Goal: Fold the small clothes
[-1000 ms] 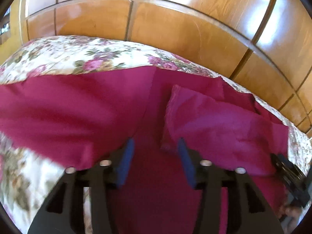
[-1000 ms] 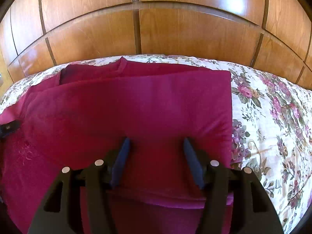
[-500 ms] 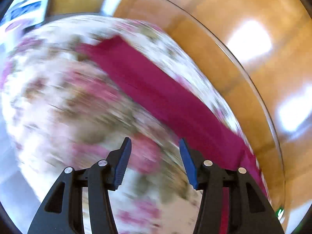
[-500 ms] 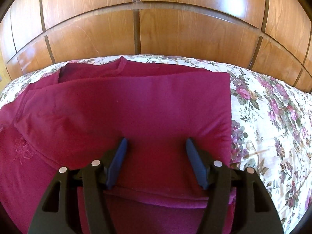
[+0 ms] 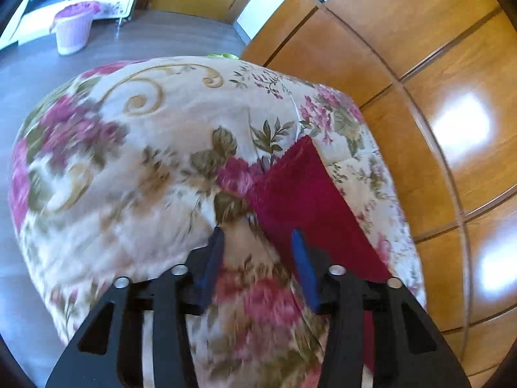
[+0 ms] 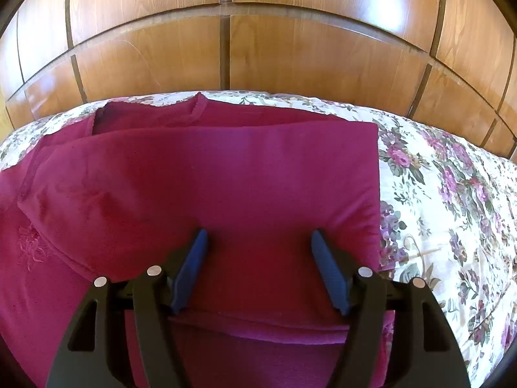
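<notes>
A floral bed [image 5: 155,168] fronts wood panels. Left tongs [image 5: 257,236] closing, empty, should straddle the crimson garment [image 6: 206,187] edge squarely; right tongs [image 6: 258,237] opening above the fold, empty.

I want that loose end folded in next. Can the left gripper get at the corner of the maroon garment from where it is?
Probably yes. The left gripper sits just short of the maroon garment, whose edge already lies between its closing jaws, unpinched. Only floral bedspread lies around it; nothing blocks the way.

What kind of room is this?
Probably a bedroom: a floral bedspread with a red garment laid on it, wooden wardrobe-like panels behind, and a grey floor.
</notes>
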A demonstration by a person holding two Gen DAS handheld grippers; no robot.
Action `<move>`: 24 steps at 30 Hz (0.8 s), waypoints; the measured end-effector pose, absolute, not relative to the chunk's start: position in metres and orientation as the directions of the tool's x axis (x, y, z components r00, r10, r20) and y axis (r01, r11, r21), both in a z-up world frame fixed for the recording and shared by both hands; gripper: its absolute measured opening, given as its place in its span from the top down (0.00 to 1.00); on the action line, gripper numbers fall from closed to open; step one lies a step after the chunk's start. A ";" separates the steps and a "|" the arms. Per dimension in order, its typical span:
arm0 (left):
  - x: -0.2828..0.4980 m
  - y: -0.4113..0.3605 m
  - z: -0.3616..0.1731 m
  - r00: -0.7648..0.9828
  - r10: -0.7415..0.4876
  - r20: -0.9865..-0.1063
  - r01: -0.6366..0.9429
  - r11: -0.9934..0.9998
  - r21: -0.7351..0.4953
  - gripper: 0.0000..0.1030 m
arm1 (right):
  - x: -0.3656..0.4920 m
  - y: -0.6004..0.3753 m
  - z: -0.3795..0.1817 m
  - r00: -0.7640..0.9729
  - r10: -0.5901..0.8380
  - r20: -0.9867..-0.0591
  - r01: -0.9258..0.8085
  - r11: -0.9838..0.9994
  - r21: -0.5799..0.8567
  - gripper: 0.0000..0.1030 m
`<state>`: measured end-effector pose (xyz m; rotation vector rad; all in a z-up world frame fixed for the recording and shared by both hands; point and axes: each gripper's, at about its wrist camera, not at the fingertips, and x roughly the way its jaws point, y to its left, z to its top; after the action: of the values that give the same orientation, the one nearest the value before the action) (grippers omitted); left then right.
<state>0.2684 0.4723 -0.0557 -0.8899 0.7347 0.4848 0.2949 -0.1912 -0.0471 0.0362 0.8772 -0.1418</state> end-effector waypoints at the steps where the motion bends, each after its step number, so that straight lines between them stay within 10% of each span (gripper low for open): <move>1: 0.276 0.474 -0.057 0.658 0.087 -0.748 -0.650 0.568 -0.505 0.71 | 0.295 -0.191 -0.047 0.631 -0.109 -0.768 0.139 0.990 -0.027 0.35; 4: 0.290 0.471 -0.055 0.643 0.100 -0.759 -0.639 0.617 -0.459 0.93 | 0.295 -0.191 -0.047 0.631 -0.113 -0.767 0.139 0.990 -0.031 0.34; 16: 0.305 0.285 0.043 0.817 -0.224 -0.531 -0.106 0.847 -0.520 0.95 | 0.295 -0.191 -0.048 0.634 -0.119 -0.764 0.141 0.989 -0.037 0.34; 24: 0.314 0.114 0.007 0.694 -0.395 -0.602 0.140 0.895 -0.424 0.95 | 0.295 -0.192 -0.047 0.637 -0.110 -0.763 0.141 0.990 -0.025 0.34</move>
<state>0.3141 0.1141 0.0066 -0.3630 0.7486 -0.3058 0.2945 -0.1918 -0.0466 0.0383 0.8689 -0.1437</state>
